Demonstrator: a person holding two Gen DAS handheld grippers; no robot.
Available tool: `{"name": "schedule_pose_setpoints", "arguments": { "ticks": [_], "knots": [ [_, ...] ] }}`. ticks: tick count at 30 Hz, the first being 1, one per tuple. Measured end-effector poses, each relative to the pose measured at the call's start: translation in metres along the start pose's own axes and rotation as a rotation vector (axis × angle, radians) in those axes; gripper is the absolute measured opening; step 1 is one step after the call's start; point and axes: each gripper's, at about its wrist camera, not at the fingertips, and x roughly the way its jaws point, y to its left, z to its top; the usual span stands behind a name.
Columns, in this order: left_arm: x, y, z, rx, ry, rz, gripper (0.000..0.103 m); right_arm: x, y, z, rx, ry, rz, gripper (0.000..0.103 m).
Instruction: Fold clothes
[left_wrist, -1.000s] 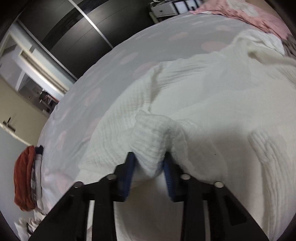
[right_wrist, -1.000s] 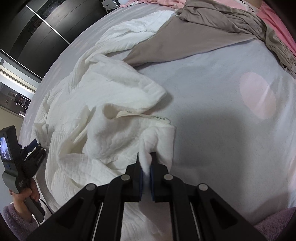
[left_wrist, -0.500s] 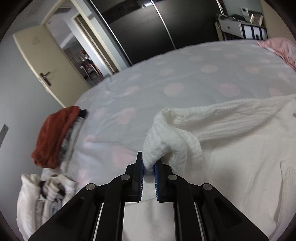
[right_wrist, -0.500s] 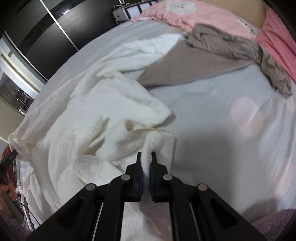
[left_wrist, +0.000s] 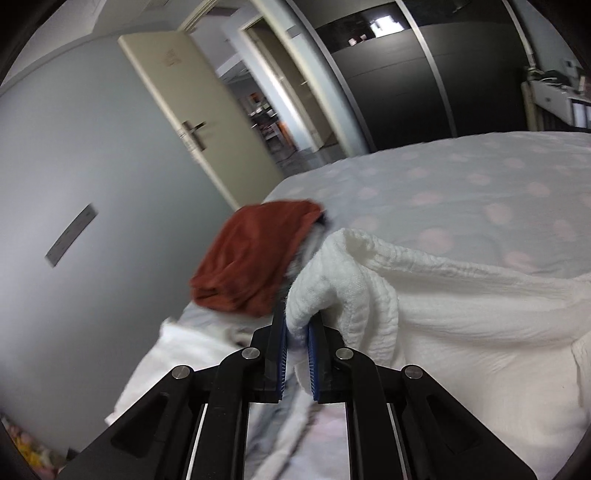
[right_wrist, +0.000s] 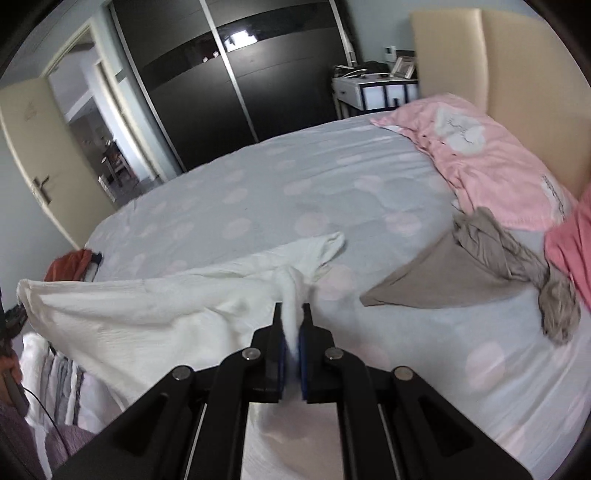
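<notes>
A white crinkled garment (left_wrist: 461, 314) hangs stretched above the bed between both grippers. My left gripper (left_wrist: 297, 325) is shut on a bunched corner of it, seen in the left wrist view. In the right wrist view my right gripper (right_wrist: 291, 321) is shut on another pinched edge of the white garment (right_wrist: 147, 314), which spans leftward to the far corner held at the frame's left edge. One sleeve end (right_wrist: 325, 245) trails on the bed.
The grey bedspread (right_wrist: 295, 177) with pink dots lies below. A stack of folded clothes topped by a rust-red item (left_wrist: 255, 251) sits at the bed's left corner. A taupe garment (right_wrist: 480, 273) and pink pillows (right_wrist: 480, 155) lie right. An open door (left_wrist: 192, 122) and dark wardrobe (right_wrist: 240, 74) stand behind.
Both grippers rose and levelled out, lifting the white garment off the bed and pulling it taut between them. The left gripper closed tighter on its corner and swung left toward the folded stack.
</notes>
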Motion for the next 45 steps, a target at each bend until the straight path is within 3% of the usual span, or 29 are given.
{"name": "schedule_pose_setpoints", "arguments": {
  "ticks": [3, 7, 10, 12, 15, 17, 28, 33, 37, 45],
  "knots": [
    [0.021, 0.019, -0.02, 0.033, 0.104, 0.028, 0.01, 0.025, 0.004, -0.006, -0.014, 0.08, -0.013, 0.005],
    [0.047, 0.017, -0.047, 0.069, 0.24, -0.04, 0.012, 0.059, 0.007, -0.034, -0.024, 0.177, -0.041, 0.005],
    [0.055, 0.004, -0.06, 0.114, 0.308, -0.125, 0.016, 0.081, -0.002, -0.055, -0.001, 0.241, -0.043, 0.005],
    [0.049, -0.017, -0.062, 0.174, 0.313, -0.156, 0.029, 0.091, -0.01, -0.065, 0.015, 0.266, -0.041, 0.006],
    [0.03, -0.04, -0.055, 0.282, 0.211, -0.194, 0.046, 0.097, -0.022, -0.072, 0.038, 0.28, -0.008, 0.009],
    [0.012, -0.059, -0.05, 0.359, 0.133, -0.222, 0.053, 0.099, -0.03, -0.074, 0.06, 0.286, 0.007, 0.02],
    [-0.062, -0.206, -0.022, 0.748, -0.088, -0.437, 0.054, 0.114, -0.05, -0.097, 0.125, 0.375, 0.004, 0.031],
    [-0.066, -0.274, -0.023, 0.861, -0.095, -0.495, 0.055, 0.123, -0.055, -0.103, 0.151, 0.416, -0.003, 0.032],
    [-0.055, -0.325, -0.024, 0.915, -0.047, -0.526, 0.056, 0.136, -0.058, -0.108, 0.163, 0.474, -0.001, 0.033],
    [-0.029, -0.395, -0.035, 1.01, 0.038, -0.514, 0.056, 0.149, -0.034, -0.11, -0.008, 0.514, -0.079, 0.035]
  ]
}}
